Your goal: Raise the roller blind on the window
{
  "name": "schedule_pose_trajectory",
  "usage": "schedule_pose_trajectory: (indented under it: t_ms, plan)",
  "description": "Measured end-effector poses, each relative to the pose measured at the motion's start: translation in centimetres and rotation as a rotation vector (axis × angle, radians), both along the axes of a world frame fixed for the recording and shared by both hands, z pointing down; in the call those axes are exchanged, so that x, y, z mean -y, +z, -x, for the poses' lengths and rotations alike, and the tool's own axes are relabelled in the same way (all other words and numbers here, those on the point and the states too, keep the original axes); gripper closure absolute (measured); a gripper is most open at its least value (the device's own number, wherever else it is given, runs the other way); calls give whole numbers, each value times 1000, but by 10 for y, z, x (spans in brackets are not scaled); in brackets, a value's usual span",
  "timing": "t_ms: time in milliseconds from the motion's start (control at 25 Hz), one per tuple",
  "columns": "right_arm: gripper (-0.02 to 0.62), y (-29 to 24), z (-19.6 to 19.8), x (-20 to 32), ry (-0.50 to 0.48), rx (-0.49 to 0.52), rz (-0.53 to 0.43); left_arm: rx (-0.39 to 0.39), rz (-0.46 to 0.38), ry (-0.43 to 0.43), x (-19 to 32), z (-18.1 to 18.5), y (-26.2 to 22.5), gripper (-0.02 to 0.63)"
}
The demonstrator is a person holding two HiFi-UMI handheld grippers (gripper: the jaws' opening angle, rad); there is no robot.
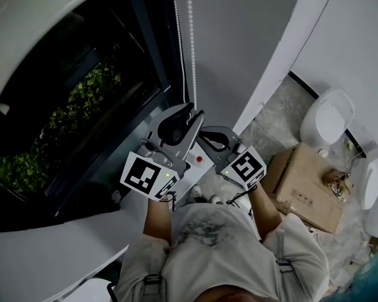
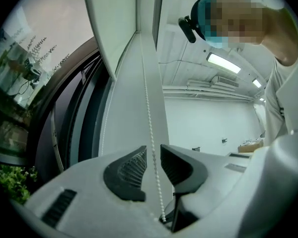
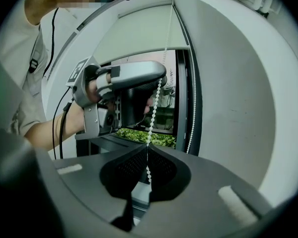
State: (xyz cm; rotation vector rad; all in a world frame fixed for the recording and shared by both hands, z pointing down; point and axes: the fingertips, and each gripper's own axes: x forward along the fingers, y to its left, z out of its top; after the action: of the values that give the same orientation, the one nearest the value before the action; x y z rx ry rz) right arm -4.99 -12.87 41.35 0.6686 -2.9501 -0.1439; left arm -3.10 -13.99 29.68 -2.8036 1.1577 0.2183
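Bead chain (image 3: 152, 112) pinched in right gripper (image 3: 147, 150), loose inside spread left gripper (image 2: 153, 148), lower end hidden

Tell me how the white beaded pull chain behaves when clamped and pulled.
Probably limp and light: the white beaded pull chain hangs as a thin strand through the open left claw. Its round beads likely catch against slipping where the right claw pinches it.

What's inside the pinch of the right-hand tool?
A white bead chain, clamped between the pads of the right tool. Below them, the tool's body hides it.
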Motion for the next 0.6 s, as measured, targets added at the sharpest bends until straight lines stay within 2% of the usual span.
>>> schedule_pose_trajectory:
  t_ms: [160,240,400,600]
  plan:
    - [584,-1,0,-1,4,7,6,9,-23,-4,3,-2,-14,536]
    - [584,-1,0,-1,8,12,17,34,-31,-17,4,-4,-16,583]
    - [584,-1,0,-1,5,11,6,71,-19,-27,6,-7,-15,595]
    - [584,2,0,-1,11,5,14,46,5,-16,3,-2,-11,597]
